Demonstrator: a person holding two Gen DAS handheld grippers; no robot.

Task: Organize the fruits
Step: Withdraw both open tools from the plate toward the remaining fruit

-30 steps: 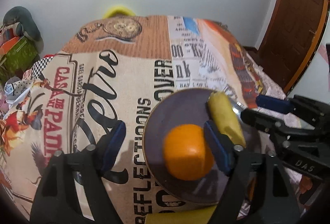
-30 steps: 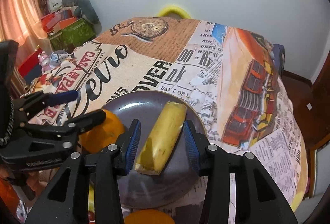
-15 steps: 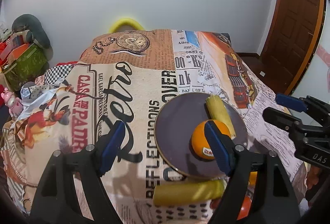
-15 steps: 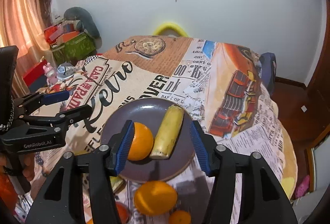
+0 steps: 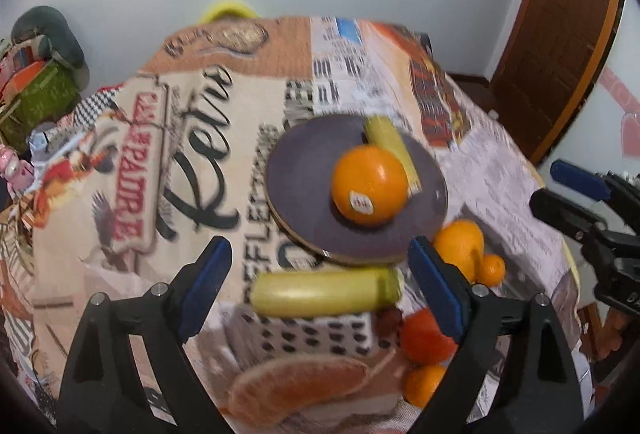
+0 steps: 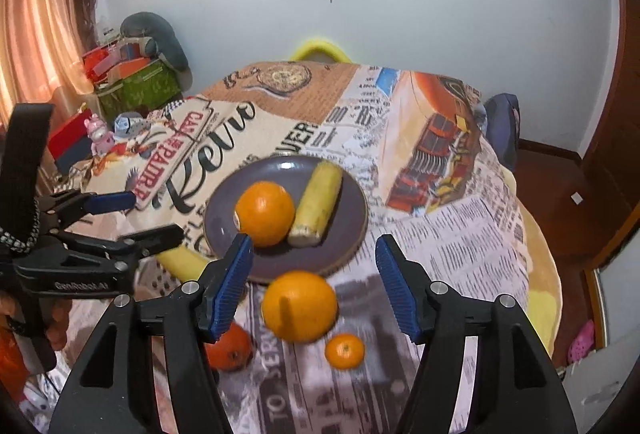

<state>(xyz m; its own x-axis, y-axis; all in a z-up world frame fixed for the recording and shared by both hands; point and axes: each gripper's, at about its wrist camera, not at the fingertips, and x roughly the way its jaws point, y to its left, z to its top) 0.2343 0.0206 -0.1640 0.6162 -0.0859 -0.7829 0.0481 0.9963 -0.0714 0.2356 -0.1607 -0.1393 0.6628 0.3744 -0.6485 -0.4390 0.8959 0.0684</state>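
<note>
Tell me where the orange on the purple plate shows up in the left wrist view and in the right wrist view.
Left wrist view: the orange is right of centre, on the purple plate, sticker facing the camera.
Right wrist view: the orange is left of centre, just beyond the right gripper's left fingertip.
Shared landmark: the yellow banana piece lying on the plate beside it.

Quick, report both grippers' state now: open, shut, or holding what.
Left gripper: open, holding nothing; jaws have just been opening.
Right gripper: open, holding nothing; jaws have just been opening.
</note>
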